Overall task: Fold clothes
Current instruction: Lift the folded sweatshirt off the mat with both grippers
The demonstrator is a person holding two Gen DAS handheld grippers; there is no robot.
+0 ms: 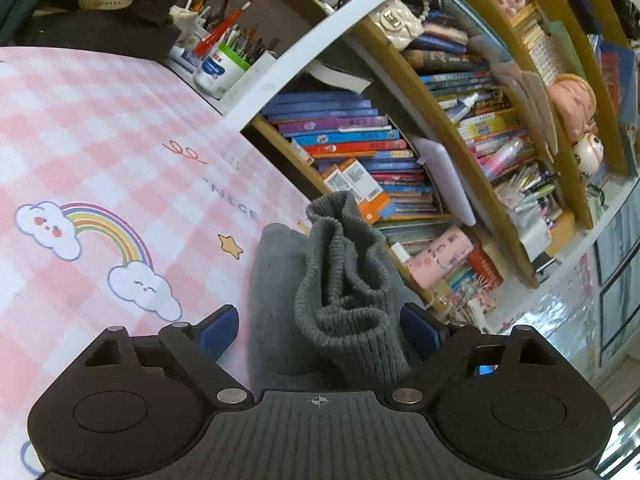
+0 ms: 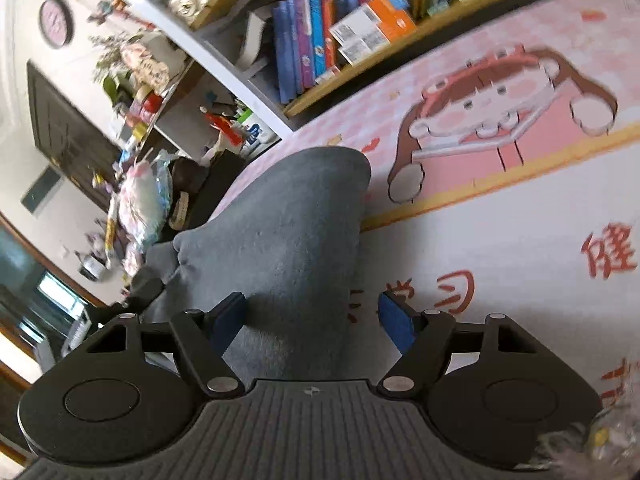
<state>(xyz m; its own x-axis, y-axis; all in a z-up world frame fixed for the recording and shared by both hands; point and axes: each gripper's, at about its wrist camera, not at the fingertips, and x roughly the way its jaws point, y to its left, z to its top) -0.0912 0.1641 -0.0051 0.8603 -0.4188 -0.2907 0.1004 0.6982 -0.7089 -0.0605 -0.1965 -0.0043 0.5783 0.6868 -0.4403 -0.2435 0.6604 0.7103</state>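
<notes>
On the pink checked mat (image 1: 100, 128), L gripper (image 1: 316, 330) stands spread wide, ribbed cuff (image 1: 344, 280) of the grey garment (image 2: 288, 232) bunched between its pads w/o being pinched. R gripper (image 2: 312, 320) is also released, straddling the smooth grey panel. Bookshelf (image 1: 400, 152) sits just beyond. Judgement: mid-fold or regrasp; cloth isn't flat, so next needs a clean edge pinch.

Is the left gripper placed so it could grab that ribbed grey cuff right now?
Probably yes. The left gripper is open, and the ribbed grey knit cuff already bunches between its blue fingers; nothing blocks it on the pink checked mat.
</notes>
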